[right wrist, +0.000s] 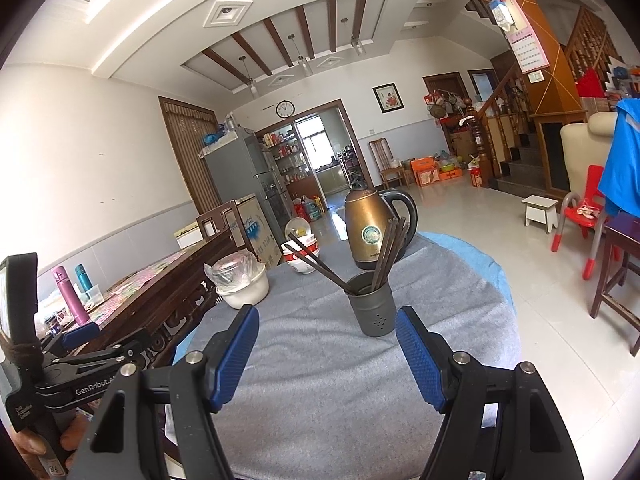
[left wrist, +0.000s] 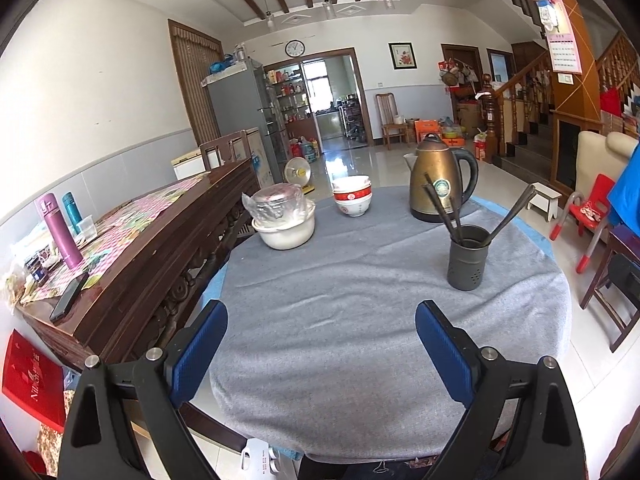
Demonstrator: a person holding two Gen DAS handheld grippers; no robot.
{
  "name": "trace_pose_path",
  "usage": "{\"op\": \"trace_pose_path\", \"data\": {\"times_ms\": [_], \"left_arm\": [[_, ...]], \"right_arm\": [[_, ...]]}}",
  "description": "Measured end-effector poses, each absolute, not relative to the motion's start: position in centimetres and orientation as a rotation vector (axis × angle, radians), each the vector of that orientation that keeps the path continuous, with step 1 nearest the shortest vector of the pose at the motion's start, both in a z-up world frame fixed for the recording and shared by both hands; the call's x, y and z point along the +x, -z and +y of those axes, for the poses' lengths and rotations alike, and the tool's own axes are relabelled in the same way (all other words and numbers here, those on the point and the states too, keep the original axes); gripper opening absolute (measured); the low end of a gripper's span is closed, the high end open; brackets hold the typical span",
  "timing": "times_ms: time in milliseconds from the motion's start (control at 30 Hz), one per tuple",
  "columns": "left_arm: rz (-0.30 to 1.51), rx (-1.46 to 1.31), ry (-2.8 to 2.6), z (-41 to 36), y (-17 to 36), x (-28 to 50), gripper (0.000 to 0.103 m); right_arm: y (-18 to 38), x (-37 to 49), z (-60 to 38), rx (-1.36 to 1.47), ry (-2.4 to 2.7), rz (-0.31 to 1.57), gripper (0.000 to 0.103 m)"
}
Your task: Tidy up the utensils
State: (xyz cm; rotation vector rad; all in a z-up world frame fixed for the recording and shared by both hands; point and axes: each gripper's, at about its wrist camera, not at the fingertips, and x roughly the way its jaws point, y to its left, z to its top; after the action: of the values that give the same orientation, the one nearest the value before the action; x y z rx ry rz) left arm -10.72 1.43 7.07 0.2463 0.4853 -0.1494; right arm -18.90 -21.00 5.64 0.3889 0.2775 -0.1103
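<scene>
Tongs first: the left tongs (left wrist: 320, 344) and right tongs (right wrist: 326, 354) both stand released, blue pads apart with nothing between them, over the near edge of the grey-clothed tabletop (left wrist: 340, 320). Beyond the right tongs, just past their tips, stands the dark utensil holder (right wrist: 370, 306), upright, with chopsticks (right wrist: 386, 254) leaning out of it; from the left tongs it lies ahead and to the right. "GenRobot" reads on the left tongs' body. Behind the holder stands a brass-coloured kettle (right wrist: 370, 236) whose round label is unreadable, with stacked bowls (left wrist: 352, 196) left of it.
</scene>
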Motion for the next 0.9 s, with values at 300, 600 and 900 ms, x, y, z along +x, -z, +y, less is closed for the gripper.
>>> {"op": "trace_pose_path", "data": {"times_ms": [300, 600, 900], "left_arm": [[0.495, 0.226, 0.139, 2.45, -7.04, -10.39, 0.095], [0.492, 0.228, 0.141, 2.40, -7.06, -10.45, 0.095], [0.490, 0.230, 0.139, 2.36, -7.07, -10.48, 0.095]], "right_arm": [[-5.56, -18.66, -20.46, 0.380, 0.113, 0.278, 0.075], [-5.71, -18.85, -20.31, 0.390, 0.117, 0.273, 0.075], [-5.92, -19.00, -20.28, 0.390, 0.119, 0.267, 0.075]]}}
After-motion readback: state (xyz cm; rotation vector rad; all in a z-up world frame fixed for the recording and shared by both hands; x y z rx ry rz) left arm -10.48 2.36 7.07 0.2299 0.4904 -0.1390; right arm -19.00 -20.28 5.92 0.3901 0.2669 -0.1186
